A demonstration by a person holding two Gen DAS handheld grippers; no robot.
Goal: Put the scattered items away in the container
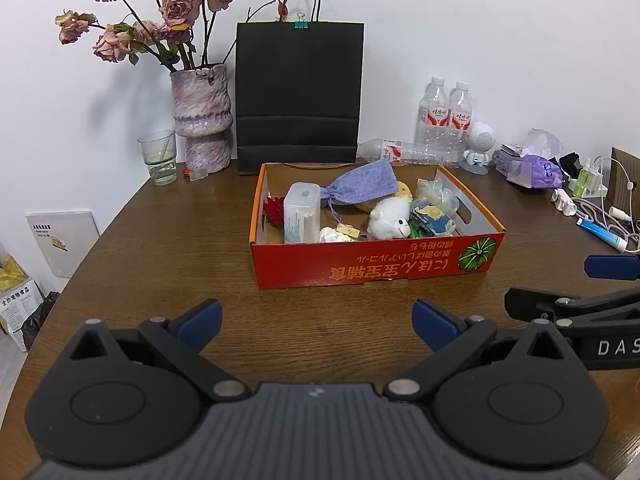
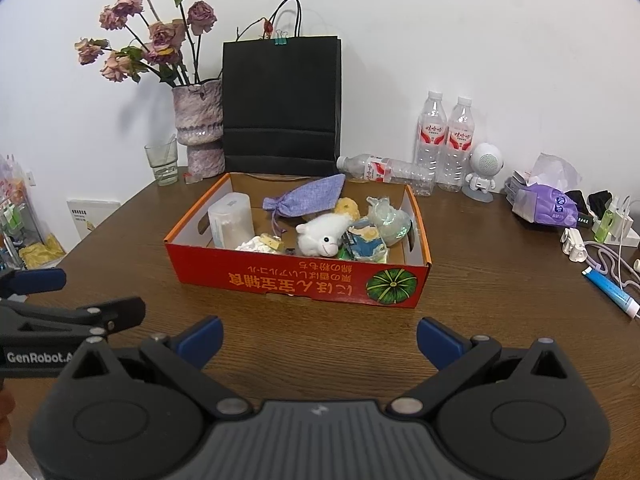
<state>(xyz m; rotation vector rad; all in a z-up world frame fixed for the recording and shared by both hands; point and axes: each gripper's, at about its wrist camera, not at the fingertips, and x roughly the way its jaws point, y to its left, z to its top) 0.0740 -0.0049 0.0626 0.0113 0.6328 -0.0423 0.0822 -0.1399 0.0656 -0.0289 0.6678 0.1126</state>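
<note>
Brown wood table (image 1: 160,264) carries everything, and the red box (image 1: 376,264) sits on it straight ahead of both grippers, its long axis running left to right across their line of reach, its printed long wall facing them. The box already holds the loose things: a white tub (image 1: 302,213) at the left end, a purple pouch (image 1: 362,183) lying slantwise toward the back, a white plush (image 1: 390,219) near the middle, and a crumpled blue packet (image 1: 432,218) to the right of it.

The left gripper (image 1: 316,320) hangs over bare wood in front of the box, well short of its near wall, jaws spread wide and holding nothing. The right gripper (image 2: 320,338) is level with it, just to its right, likewise spread and empty; the box lies slightly left of its centre line.

By the look of it the tidying is close to done. What remains loose lies on the right side: a blue tube (image 2: 612,290) near the right edge, clearly nearer the right gripper, its long axis slanting away to the right. A grasp there would likely want the jaws turned across that slant.
</note>
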